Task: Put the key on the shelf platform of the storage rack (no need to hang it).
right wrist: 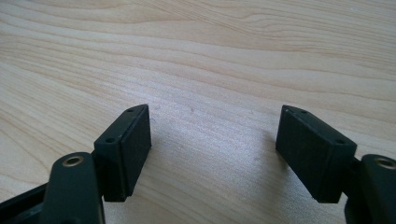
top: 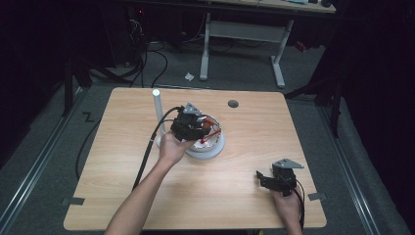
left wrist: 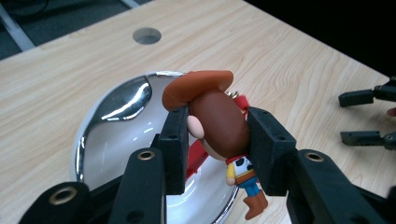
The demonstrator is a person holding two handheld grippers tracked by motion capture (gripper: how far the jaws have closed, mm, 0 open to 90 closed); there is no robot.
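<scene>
Room: dark, grey floor, cables on it, white-legged desk far behind
Surface: light wood table, round grommet hole near far edge, right of centre
Stand: white upright post at table's far left-centre, beside the bowl
Bowl: shiny chrome bowl on a pale round base, near table centre; inside reflects light
Toy: small cowboy figure keychain; orange-brown hat, dark brown hair, red neckerchief, yellow shirt, black-and-white cow-print vest, blue trousers, brown boots; red strap and gold ring behind the head
Toy position: held above the bowl's near-right rim, tilted, hat toward far side, boots hanging down past the rim; cannot tell if boots touch the table
Left gripper: over the bowl, jaws narrow, pads clamped on both sides of the toy's head
Left hand: wraps the gripper from the near side, forearm comes in from bottom edge
Right gripper: near-right of table, well apart from the bowl, jaws spread wide, nothing between them, low over bare wood
Right hand: at table's near edge
Cables: black cable trails from left gripper toward near-left
Writing: none readable on toy, bowl or grippers
</scene>
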